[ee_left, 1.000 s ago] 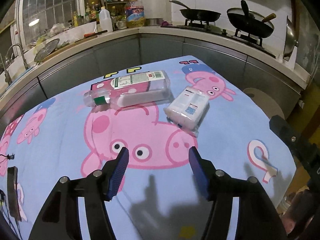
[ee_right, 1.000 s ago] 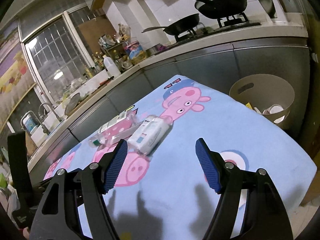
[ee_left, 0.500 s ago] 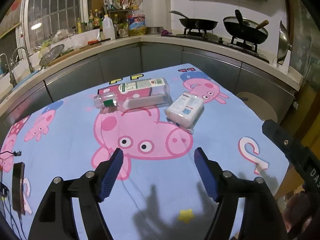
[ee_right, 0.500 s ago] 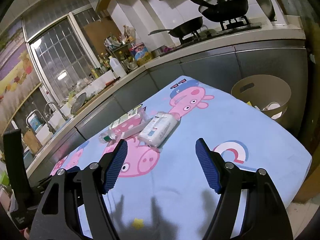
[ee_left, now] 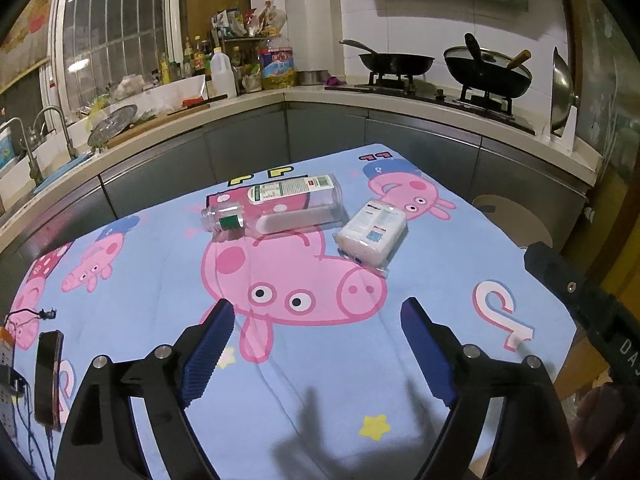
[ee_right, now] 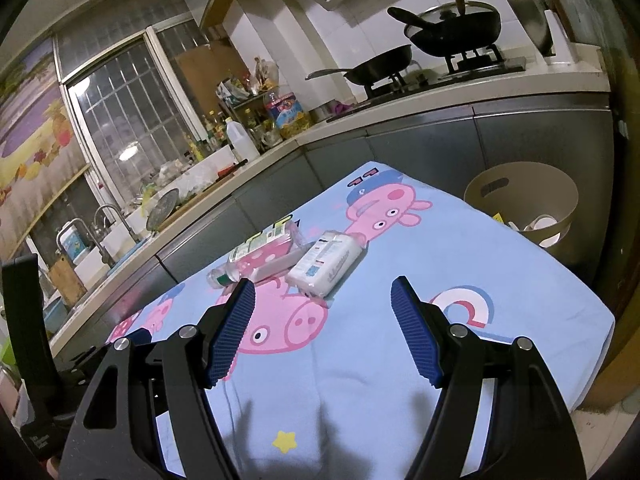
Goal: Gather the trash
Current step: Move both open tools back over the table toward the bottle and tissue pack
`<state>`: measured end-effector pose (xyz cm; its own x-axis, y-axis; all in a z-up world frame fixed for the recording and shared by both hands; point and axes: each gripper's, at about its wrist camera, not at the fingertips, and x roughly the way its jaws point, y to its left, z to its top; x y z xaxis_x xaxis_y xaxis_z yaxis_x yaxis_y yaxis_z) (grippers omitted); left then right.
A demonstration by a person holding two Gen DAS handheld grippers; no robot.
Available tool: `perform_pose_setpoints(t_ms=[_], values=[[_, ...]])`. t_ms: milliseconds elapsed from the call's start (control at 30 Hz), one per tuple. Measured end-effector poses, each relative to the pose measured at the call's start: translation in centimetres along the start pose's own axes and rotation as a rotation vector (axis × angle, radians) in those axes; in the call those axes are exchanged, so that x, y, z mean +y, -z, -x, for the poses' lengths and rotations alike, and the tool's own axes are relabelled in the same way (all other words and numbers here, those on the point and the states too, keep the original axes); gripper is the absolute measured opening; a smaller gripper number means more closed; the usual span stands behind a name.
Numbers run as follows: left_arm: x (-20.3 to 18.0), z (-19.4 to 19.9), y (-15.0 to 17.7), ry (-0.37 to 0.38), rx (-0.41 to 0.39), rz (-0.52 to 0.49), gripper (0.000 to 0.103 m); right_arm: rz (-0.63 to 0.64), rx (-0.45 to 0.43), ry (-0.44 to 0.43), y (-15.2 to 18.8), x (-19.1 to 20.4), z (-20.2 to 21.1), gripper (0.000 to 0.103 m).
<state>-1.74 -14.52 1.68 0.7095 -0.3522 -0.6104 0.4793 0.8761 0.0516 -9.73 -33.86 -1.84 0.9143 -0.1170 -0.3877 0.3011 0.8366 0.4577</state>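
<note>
A clear plastic bottle [ee_left: 276,210] with a green-and-white label lies on its side on the Peppa Pig tablecloth [ee_left: 304,360]. A white plastic-wrapped packet [ee_left: 372,232] lies just right of it. Both also show in the right wrist view, the bottle [ee_right: 260,252] and the packet [ee_right: 326,262]. A beige waste bin [ee_right: 524,206] holding some white trash stands on the floor past the table's right edge. My left gripper [ee_left: 316,348] is open and empty, well short of both items. My right gripper [ee_right: 324,332] is open and empty, near the packet.
A phone [ee_left: 48,378] and cables lie at the table's left edge. Grey cabinets with a worktop [ee_left: 320,100] wrap around behind, carrying a sink, bottles and a stove with two black pans [ee_left: 486,68]. The bin's rim also shows in the left wrist view [ee_left: 512,220].
Both grippers have pulled back and risen from the table, so the bottle and packet look farther away. Both stay open. The bottle and packet have not moved.
</note>
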Motion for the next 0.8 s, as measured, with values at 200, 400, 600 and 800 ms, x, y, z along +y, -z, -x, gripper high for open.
perform_pose_setpoints(t_ms=[200,400,600,800], values=[[0.1,0.1,-0.1,-0.008,0.002,0.001,0.087,-0.003,0.001,-0.002,-0.2,-0.1,0.1,0.070],[0.7,0.1,-0.2,-0.024,-0.001,0.010,0.094,-0.001,0.002,-0.002,-0.4,0.0,0.0,0.070],[3.0,-0.4,0.3,-0.036,0.014,0.051,0.099,-0.001,0.019,0.004,-0.1,0.3,-0.5,0.070],[7.1,-1.7,1.2,-0.067,0.069,0.108,0.099,-0.012,0.055,-0.003,0.2,0.8,-2.5,0.070]])
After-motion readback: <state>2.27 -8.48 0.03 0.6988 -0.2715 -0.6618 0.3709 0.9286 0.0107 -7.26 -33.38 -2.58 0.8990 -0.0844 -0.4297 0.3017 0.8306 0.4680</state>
